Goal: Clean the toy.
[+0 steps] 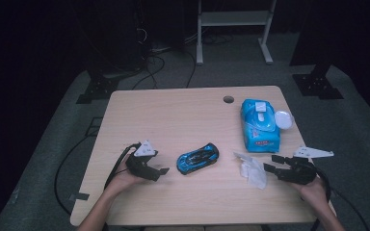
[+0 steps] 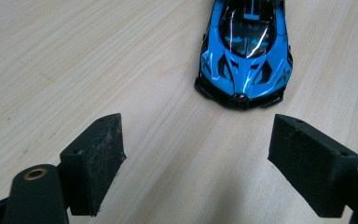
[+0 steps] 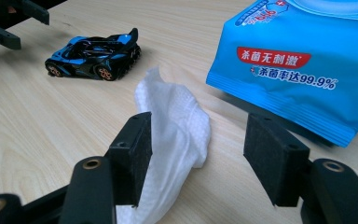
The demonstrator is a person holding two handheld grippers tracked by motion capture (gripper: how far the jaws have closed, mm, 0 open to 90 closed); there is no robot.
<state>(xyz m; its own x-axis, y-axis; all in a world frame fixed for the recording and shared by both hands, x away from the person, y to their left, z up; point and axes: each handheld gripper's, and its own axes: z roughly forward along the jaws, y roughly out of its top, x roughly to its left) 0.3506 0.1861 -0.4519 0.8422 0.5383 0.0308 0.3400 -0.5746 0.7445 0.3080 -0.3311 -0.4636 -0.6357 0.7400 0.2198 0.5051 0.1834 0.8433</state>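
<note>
Standing by this light wooden tabletop (image 1: 173, 115), you see a round cable hole (image 1: 228, 99) near its far edge, grey carpet underneath and a pretty dark room all round. A white metal frame (image 1: 233, 19) stands past the far edge, with black stands and loose cables on the floor, but it's too dim back there to make out more.

Near the front edge, about midway along, sits the small blue and black toy sports car (image 1: 198, 158). The left gripper (image 1: 158, 173) is just beside its nose, jaws spread wide with nothing between them; in the left gripper view the car's (image 2: 244, 51) tail is cut off by the frame. The right gripper (image 1: 272, 163), toward the front right corner, is gaping too, and the crumpled white wet wipe (image 1: 252, 171) lies right at its jaws. From the right gripper view one jaw covers part of the wipe (image 3: 177, 126), so I can't tell if they touch.

The blue plastic pack of wet wipes (image 1: 259, 125) lies by the right edge, lid flipped open, its top cropped in the right gripper view.
</note>
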